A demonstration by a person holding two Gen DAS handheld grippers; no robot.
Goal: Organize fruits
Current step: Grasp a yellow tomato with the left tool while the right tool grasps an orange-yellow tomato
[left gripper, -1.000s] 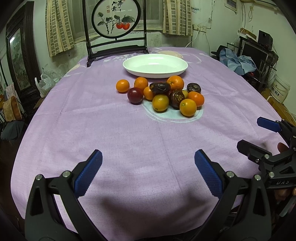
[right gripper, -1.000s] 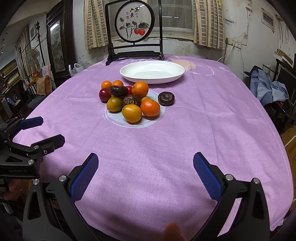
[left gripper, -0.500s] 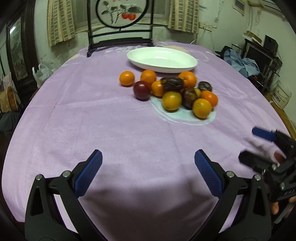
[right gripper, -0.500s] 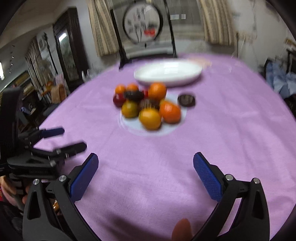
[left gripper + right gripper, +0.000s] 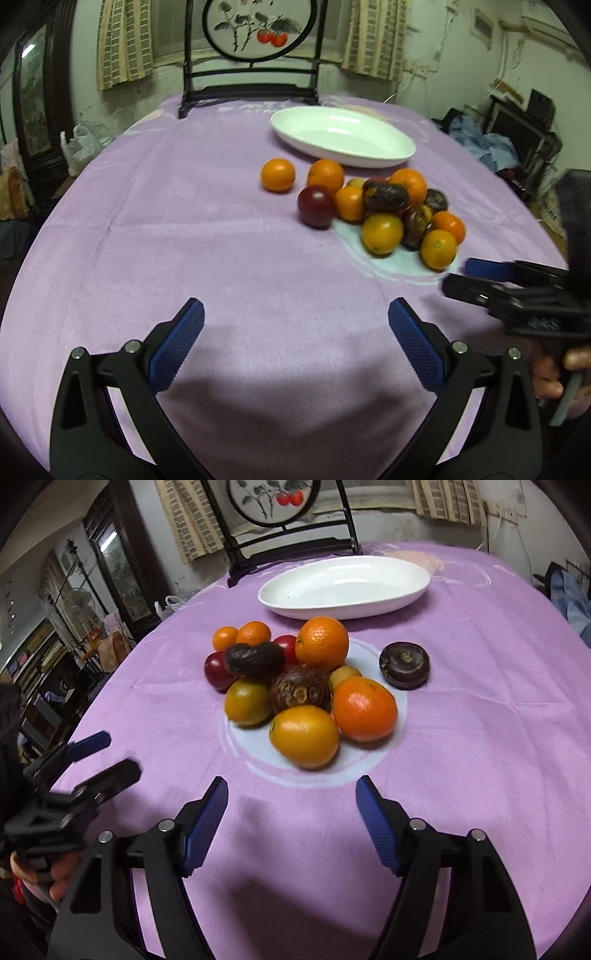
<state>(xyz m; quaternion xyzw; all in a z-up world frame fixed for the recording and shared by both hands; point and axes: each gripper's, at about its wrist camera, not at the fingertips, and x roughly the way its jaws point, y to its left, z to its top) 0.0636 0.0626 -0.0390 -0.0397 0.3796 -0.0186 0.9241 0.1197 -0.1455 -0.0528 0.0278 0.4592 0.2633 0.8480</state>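
Since the earlier frames the right gripper (image 5: 291, 812) has pushed in toward the fruit pile (image 5: 306, 686), which now fills the middle of its view, and its jaws have narrowed somewhat; the left gripper (image 5: 295, 332) has come forward less. Both are empty, with jaws parted, the left wider than the right.

The pile sits on the purple cloth (image 5: 480, 738) just before the white dish (image 5: 343, 587), which holds nothing. The nearest fruit, a yellow-orange one (image 5: 304, 736), lies straight ahead of the right gripper, between the lines of its two fingers and just beyond their tips. It looks roundish, with no clear long axis, though motion blur softens its edge.

From the left gripper the pile lies ahead and off to the right, well apart. The right one is plainly nearer and seems set to take that fruit first.
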